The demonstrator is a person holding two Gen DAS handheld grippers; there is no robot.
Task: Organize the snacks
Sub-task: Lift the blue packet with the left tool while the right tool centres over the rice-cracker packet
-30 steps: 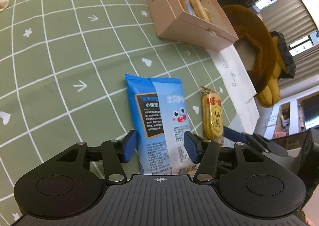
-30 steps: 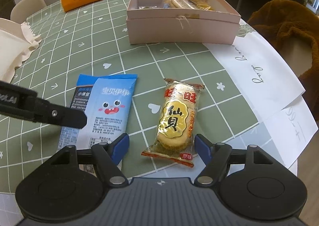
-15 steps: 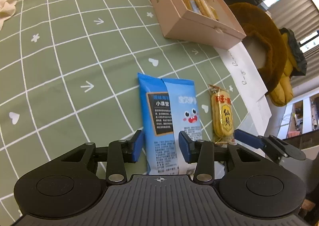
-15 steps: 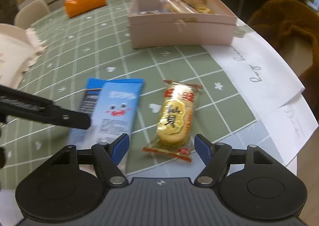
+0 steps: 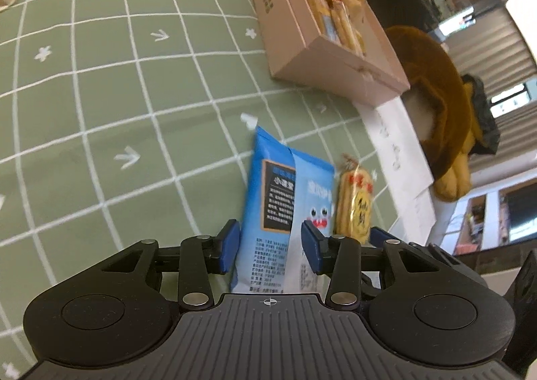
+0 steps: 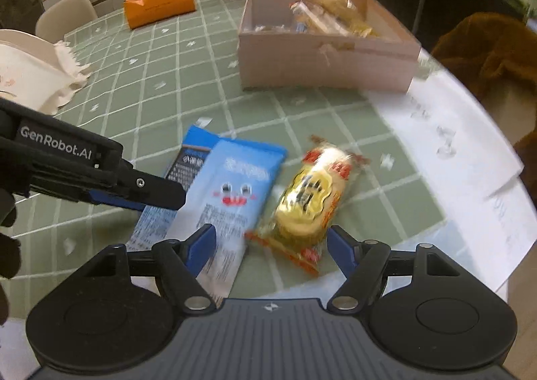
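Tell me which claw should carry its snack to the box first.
Left, probably. The left claw already pinches the blue packet, which looks tilted off the tablecloth. The right claw only straddles the yellow cracker pack, pads clear. The pink box lies just ahead.

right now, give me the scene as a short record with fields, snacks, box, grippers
surface: green grid tablecloth
blue packet: lifted at its far end, near end between the left gripper pads, which press its sides
left jaws: have just been closing
yellow cracker pack: lying right of the blue packet, between the open fingers of the right gripper, not gripped
box: open, pink, at the far side, already holds wrapped snacks
other: orange tissue box; white paper at the table's right edge
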